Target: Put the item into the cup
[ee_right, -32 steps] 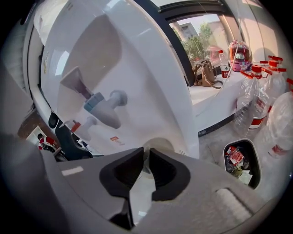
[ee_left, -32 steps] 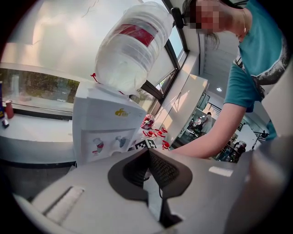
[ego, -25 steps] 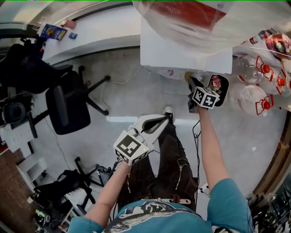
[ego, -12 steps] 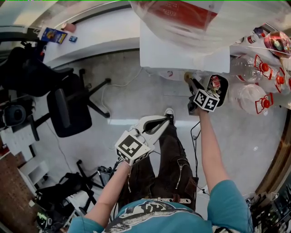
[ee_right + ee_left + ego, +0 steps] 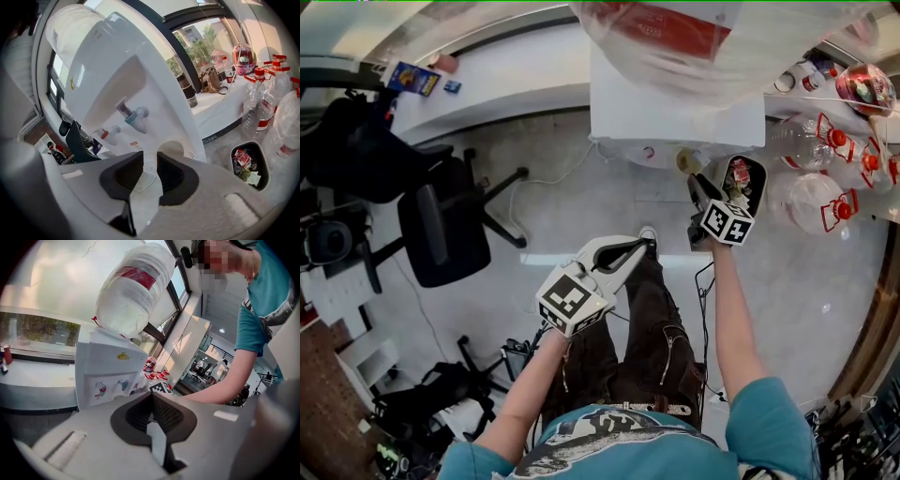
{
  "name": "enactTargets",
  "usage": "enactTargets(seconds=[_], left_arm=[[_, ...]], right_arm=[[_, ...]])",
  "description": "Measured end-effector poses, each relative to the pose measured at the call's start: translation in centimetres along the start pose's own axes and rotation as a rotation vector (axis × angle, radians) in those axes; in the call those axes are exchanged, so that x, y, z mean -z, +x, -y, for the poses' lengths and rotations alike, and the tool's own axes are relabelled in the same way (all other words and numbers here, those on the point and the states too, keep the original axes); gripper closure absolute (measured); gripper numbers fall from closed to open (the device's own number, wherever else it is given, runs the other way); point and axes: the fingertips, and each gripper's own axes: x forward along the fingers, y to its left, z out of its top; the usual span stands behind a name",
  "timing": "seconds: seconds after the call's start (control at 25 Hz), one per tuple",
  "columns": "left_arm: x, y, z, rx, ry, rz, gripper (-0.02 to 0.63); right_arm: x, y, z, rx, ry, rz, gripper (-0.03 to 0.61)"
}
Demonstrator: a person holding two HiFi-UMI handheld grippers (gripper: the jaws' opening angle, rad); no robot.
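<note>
Clear plastic cup (image 5: 685,161) is seen in the head view, carried by the right tongs (image 5: 696,183) at the white water dispenser (image 5: 675,112). In the left gripper view, the left tongs (image 5: 151,401) are pressed together, empty. In the right gripper view, the cup is clamped below the blue tap (image 5: 137,116); it is best held upright and centred there.

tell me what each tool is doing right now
Left tool: closed, nothing in it.
Right tool: closed on a clear cup.
</note>
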Motion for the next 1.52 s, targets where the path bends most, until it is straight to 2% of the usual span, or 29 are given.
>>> enactTargets(seconds=[0.36, 0.72, 1.04, 1.52], left_arm=[[-0.5, -1.6, 0.8, 0.019, 0.03, 0.01, 0.601], [-1.0, -5.5, 1.8, 0.02, 0.076, 0.005, 0.601], [-2.3, -10.2, 2.5, 0.019, 0.115, 0.053, 0.601], [-0.4, -19.1, 2.5, 0.025, 0.113, 0.064, 0.601]], right_arm=[[-1.2, -5.1, -6.0, -0.09, -0.077, 0.051, 0.491], [-2.0, -10.7, -15.0, -0.171, -0.189, 0.078, 0.497], [-3.3, -14.4, -21.5, -0.185, -0.212, 0.16, 0.5], [-1.5, -18.7, -31.6, -0.188, -0.269, 0.233, 0.502]])
